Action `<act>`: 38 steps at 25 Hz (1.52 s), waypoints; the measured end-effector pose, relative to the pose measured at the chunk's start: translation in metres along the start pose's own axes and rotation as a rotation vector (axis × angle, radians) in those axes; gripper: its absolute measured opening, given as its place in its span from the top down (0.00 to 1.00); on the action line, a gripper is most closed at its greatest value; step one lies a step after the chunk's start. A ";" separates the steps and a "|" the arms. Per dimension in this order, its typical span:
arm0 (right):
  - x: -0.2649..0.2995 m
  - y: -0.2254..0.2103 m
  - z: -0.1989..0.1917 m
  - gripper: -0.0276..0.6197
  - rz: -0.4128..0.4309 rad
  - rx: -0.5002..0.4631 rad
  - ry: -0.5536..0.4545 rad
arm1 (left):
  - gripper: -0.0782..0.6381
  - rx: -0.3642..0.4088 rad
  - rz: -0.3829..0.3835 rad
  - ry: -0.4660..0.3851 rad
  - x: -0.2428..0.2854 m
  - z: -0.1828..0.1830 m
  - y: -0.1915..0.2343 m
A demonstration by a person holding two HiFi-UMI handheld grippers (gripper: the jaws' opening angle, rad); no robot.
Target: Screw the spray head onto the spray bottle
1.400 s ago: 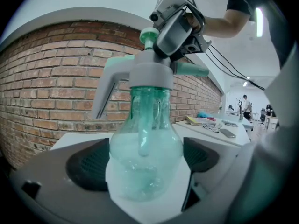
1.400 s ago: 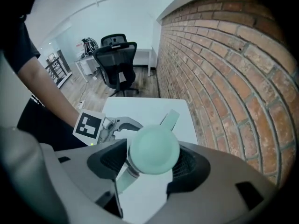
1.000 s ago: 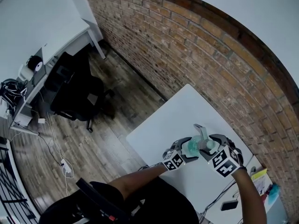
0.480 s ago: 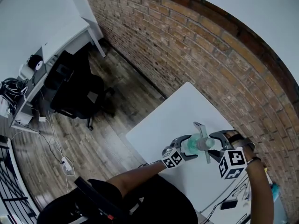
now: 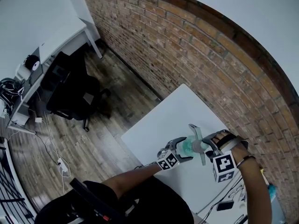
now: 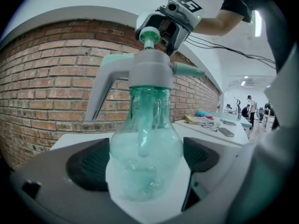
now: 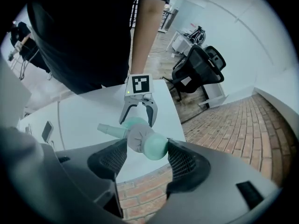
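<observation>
A clear, green-tinted spray bottle (image 6: 145, 148) stands upright over a white table (image 5: 159, 125). Its grey spray head (image 6: 148, 73) sits on the neck, trigger lever hanging to one side and nozzle pointing to the other. The left gripper (image 7: 138, 120) comes in from the side, nearly level, and its 2 jaws clamp the bottle's round body. The right gripper (image 7: 147, 160) is directly above, pointing steeply down along the bottle's long axis, its 2 jaws clenched on the top of the spray head. Any tightening turn would likely be the right gripper rolling about that upright axis while the left braces the bottle. A brick wall (image 5: 187, 45) runs behind the table.
</observation>
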State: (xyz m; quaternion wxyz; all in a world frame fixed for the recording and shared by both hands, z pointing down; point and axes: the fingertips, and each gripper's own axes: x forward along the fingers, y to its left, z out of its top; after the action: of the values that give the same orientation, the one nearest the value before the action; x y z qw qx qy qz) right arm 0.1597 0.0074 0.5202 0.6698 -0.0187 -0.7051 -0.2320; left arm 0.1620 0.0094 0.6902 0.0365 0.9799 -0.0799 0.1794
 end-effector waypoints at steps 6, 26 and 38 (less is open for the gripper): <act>0.010 -0.002 0.004 0.53 0.008 -0.192 0.063 | 0.21 0.001 0.001 -0.003 0.000 0.001 0.000; 0.045 0.018 0.006 0.53 0.108 -0.439 0.117 | 0.21 0.040 -0.017 0.012 -0.001 0.001 -0.001; 0.046 0.013 0.007 0.53 0.165 -0.089 0.085 | 0.22 0.148 -0.056 -0.062 0.009 0.030 -0.011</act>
State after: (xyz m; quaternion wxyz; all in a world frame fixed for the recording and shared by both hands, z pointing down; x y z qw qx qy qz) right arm 0.1523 0.0082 0.5680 0.7144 -0.0966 -0.6612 -0.2077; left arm 0.1829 0.0158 0.6646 -0.0334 0.9868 -0.0404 0.1531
